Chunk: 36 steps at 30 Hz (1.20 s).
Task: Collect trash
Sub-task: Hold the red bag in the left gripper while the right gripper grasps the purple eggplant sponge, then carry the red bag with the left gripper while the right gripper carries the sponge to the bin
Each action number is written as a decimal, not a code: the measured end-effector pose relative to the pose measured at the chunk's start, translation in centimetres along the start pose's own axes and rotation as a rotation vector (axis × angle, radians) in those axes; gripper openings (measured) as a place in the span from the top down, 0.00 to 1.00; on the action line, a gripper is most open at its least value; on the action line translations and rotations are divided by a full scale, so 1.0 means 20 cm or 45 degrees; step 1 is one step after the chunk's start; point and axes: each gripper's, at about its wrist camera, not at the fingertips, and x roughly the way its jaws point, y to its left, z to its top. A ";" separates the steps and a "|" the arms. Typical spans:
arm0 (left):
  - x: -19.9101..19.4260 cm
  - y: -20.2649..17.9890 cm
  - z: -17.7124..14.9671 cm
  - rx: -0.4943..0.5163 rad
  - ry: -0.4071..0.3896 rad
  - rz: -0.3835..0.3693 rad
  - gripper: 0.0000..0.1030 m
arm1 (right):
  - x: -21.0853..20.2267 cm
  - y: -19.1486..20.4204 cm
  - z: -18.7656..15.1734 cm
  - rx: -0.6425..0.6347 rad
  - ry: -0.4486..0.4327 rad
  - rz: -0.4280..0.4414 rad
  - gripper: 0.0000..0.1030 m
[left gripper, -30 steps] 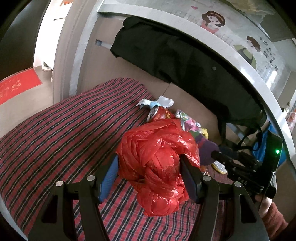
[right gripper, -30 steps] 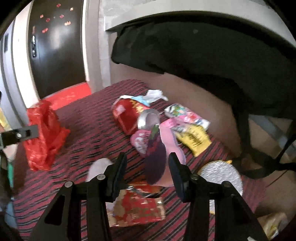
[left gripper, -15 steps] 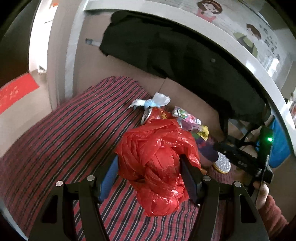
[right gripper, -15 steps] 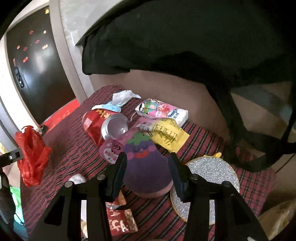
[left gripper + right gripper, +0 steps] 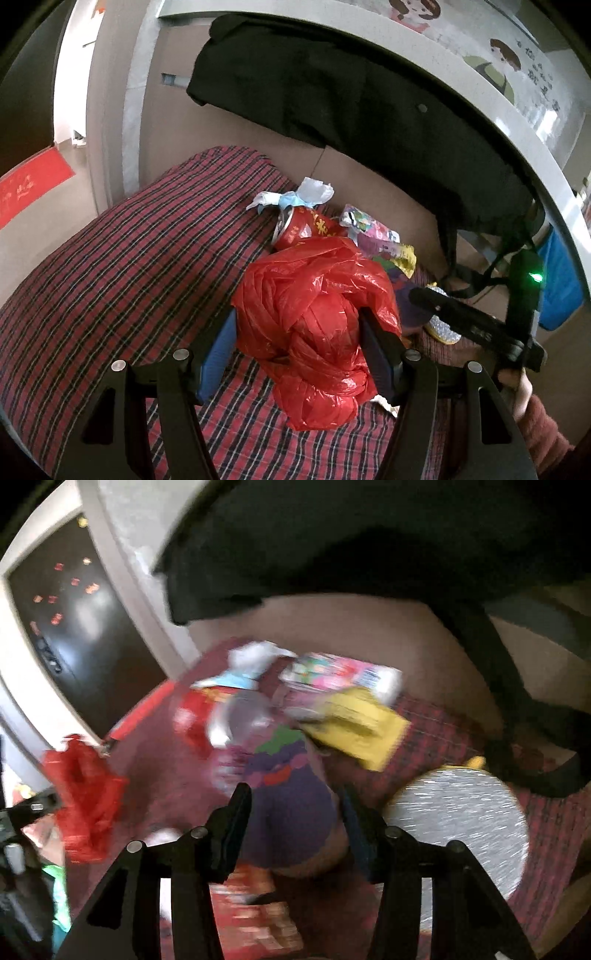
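My left gripper (image 5: pixel 297 347) is clenched on the crumpled red plastic bag (image 5: pixel 314 317) above the plaid cloth (image 5: pixel 110 277), while my right gripper (image 5: pixel 295 812) straddles, apparently unclenched, the blurred purple packet (image 5: pixel 291 812).

Bare plaid cloth (image 5: pixel 122 266) open on left; litter pile (image 5: pixel 347 236), black jacket (image 5: pixel 369 96) crowd far side

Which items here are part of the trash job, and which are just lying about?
Job:
- red bag, held in the left gripper
- red can
- tissue
- snack packets
- yellow wrapper
- purple item, between the right gripper fingers

Lying about:
- black coat
- plaid cover
- silver disc
- red mat
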 end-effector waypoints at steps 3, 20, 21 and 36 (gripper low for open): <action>-0.03 0.03 0.00 -0.017 -0.013 -0.003 0.36 | -0.04 0.17 0.01 -0.047 -0.023 0.063 0.54; -0.11 0.25 -0.02 -0.127 -0.018 -0.015 0.36 | -0.11 0.44 -0.01 -0.280 -0.107 -0.191 0.55; -0.10 0.25 -0.02 -0.129 -0.016 -0.017 0.36 | -0.10 0.40 -0.01 -0.258 -0.102 -0.206 0.55; -0.11 0.14 0.00 -0.016 -0.092 0.080 0.36 | 0.10 0.36 -0.06 -0.110 0.034 -0.259 0.72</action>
